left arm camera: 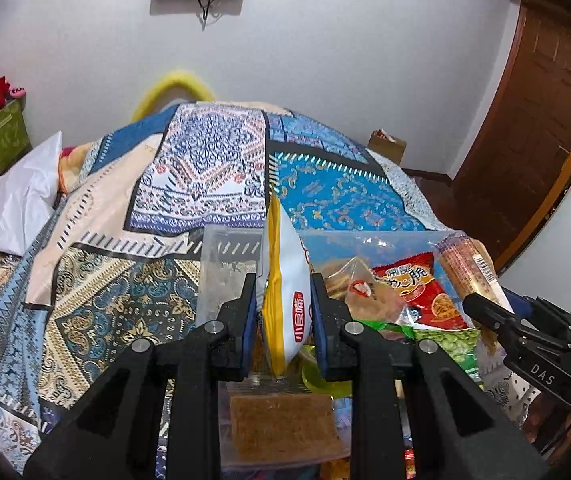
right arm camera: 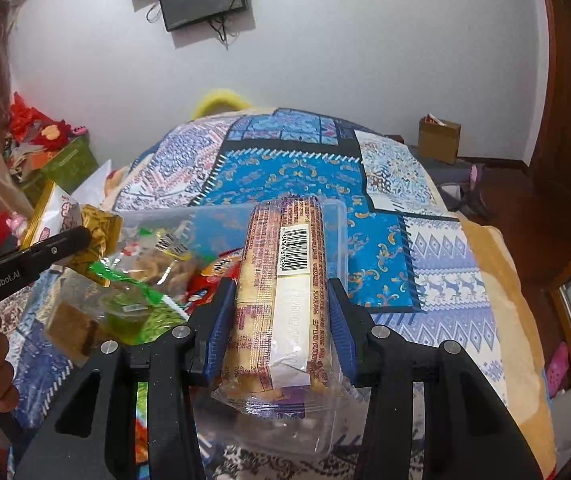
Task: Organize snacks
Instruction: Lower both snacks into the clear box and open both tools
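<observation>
The left gripper (left arm camera: 283, 316) pinched a yellow-and-white snack packet (left arm camera: 285, 280) upright above the clear box (left arm camera: 221, 264). The right gripper (right arm camera: 281, 320) clamped a long cracker pack (right arm camera: 285, 276) lengthwise over that box, on the bed's patterned quilt (right arm camera: 317, 184).

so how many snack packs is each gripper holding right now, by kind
white and yellow foil snack pouch, in the left gripper: 1
long clear-wrapped cracker pack with a barcode, in the right gripper: 1
total held: 2
</observation>
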A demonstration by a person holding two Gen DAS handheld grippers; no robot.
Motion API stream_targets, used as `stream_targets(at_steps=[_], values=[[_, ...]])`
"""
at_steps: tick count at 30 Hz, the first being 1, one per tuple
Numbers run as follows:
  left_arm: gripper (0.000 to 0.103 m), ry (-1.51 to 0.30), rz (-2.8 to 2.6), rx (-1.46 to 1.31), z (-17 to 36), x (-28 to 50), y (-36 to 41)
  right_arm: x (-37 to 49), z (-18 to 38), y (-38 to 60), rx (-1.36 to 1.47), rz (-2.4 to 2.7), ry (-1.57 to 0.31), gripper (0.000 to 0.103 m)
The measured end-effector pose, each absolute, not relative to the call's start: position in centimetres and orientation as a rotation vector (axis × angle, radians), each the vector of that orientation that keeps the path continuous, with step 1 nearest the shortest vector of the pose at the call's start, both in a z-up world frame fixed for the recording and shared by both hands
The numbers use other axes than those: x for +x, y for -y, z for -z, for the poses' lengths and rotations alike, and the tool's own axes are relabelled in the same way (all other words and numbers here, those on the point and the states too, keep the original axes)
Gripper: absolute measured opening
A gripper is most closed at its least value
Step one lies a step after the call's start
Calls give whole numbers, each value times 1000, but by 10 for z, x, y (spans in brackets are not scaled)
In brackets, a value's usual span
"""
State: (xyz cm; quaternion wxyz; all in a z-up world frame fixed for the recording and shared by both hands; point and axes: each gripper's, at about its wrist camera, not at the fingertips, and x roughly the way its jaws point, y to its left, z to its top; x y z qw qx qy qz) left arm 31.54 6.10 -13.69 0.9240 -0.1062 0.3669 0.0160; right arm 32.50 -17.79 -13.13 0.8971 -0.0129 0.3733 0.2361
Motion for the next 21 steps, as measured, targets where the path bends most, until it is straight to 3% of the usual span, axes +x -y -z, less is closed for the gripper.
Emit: stream_targets(at_steps=[6, 11, 21], values=[[24, -787, -46, -193, 145, 317, -59, 325, 134, 174, -64, -483, -787, 42], [49, -768, -67, -198, 138, 309, -64, 322, 132, 174, -86, -488, -801, 42], [63, -719, -54, -157, 102, 268, -60, 298, 105, 182, -75, -500, -756, 49]])
